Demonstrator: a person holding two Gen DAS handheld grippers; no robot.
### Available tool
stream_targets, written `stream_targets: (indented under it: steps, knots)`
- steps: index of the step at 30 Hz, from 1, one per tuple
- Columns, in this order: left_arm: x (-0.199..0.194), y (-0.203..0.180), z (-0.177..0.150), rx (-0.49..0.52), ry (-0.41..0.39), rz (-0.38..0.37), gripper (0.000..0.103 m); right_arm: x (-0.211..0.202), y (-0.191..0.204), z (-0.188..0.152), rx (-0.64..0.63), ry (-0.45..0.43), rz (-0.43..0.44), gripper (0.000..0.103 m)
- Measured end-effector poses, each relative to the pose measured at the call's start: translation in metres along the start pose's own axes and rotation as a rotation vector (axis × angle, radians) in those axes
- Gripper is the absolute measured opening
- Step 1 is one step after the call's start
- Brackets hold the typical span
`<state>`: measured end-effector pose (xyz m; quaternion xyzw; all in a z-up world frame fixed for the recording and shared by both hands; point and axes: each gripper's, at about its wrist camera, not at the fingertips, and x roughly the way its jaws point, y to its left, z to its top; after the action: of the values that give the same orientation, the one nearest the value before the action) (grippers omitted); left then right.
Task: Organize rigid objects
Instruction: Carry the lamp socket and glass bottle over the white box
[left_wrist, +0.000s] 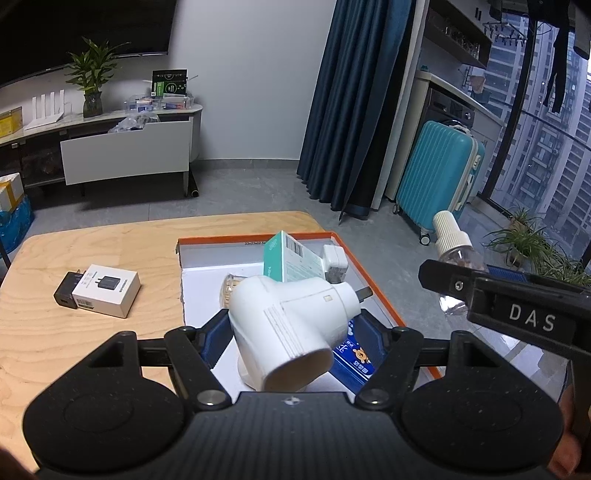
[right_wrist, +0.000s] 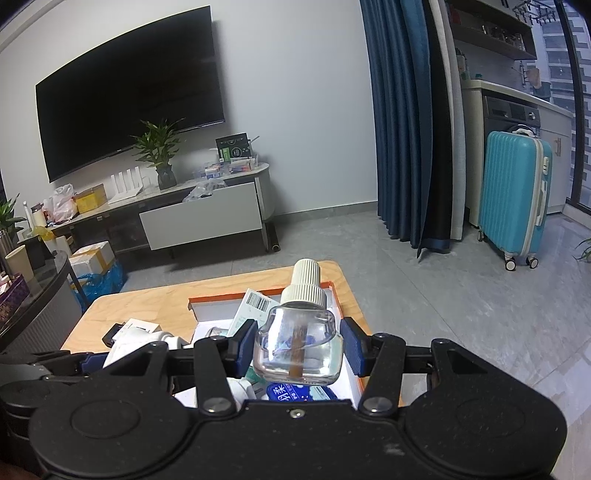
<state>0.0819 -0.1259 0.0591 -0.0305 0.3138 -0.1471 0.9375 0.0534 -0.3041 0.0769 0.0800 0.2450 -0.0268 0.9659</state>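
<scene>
Living-room floor is bare grey tile beyond the pale plywood table (left_wrist: 92, 343). Only the left wrist view shows a white charger box (left_wrist: 107, 290) beside a black adapter (left_wrist: 66, 293), on open tabletop at left. Left gripper (left_wrist: 291, 332) clamps a white plastic plug-in heater (left_wrist: 288, 325) above the orange-rimmed white cardboard tray (left_wrist: 384, 295), which holds a teal carton (left_wrist: 291, 262), white adapter (left_wrist: 334, 262) and blue packet (left_wrist: 356, 358). Right gripper (right_wrist: 298, 350) grips a clear refill bottle with ribbed white cap (right_wrist: 299, 339) near the tray's right rim.

Black grippers, blue-padded fingers (left_wrist: 213, 341)
</scene>
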Motion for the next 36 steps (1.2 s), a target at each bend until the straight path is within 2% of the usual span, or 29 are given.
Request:
stream_targets:
  steps: [36]
  knots:
    - [0.041, 0.033, 0.038, -0.060, 0.020, 0.066, 0.072, 0.048, 0.004, 0.012, -0.031, 0.054, 0.003, 0.060]
